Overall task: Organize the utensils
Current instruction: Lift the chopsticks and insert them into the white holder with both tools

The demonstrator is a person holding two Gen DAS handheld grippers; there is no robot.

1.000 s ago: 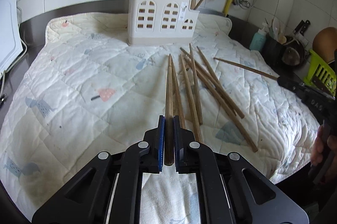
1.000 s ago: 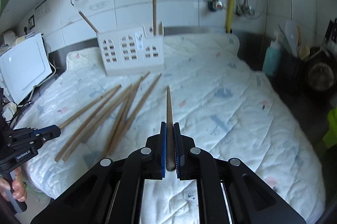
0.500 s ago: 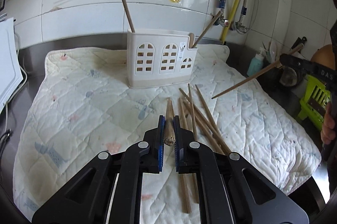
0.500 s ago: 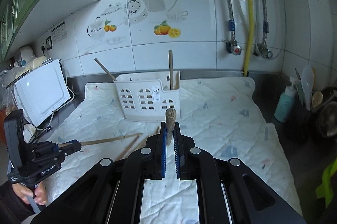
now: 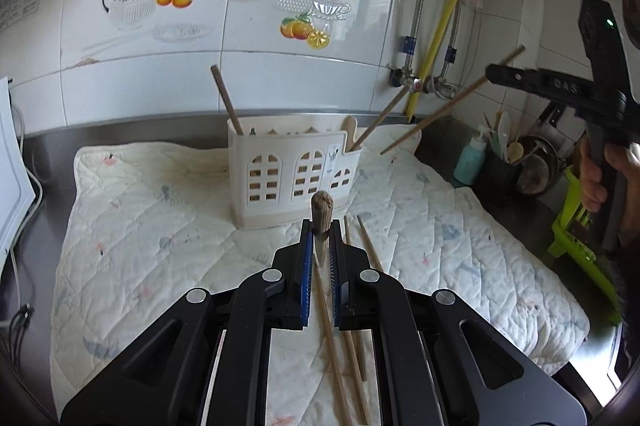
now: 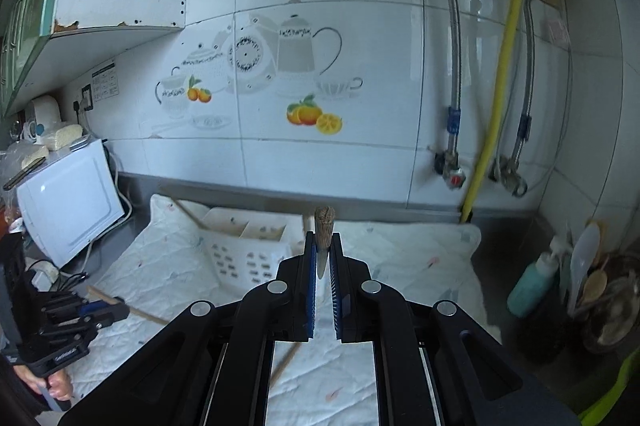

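A wooden chopstick (image 5: 322, 212) is clamped end-on in my left gripper (image 5: 320, 246), in the air in front of the white holder (image 5: 294, 170). My right gripper (image 6: 323, 258) pinches another chopstick (image 6: 324, 226) above the holder. Two chopsticks already stand in the holder; several loose chopsticks (image 5: 370, 254) lie on the quilted mat (image 5: 140, 226) before it, unsorted.

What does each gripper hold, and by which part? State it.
Left gripper: a wooden chopstick, pinched near its thick end. Right gripper: another chopstick, also near its thick end.
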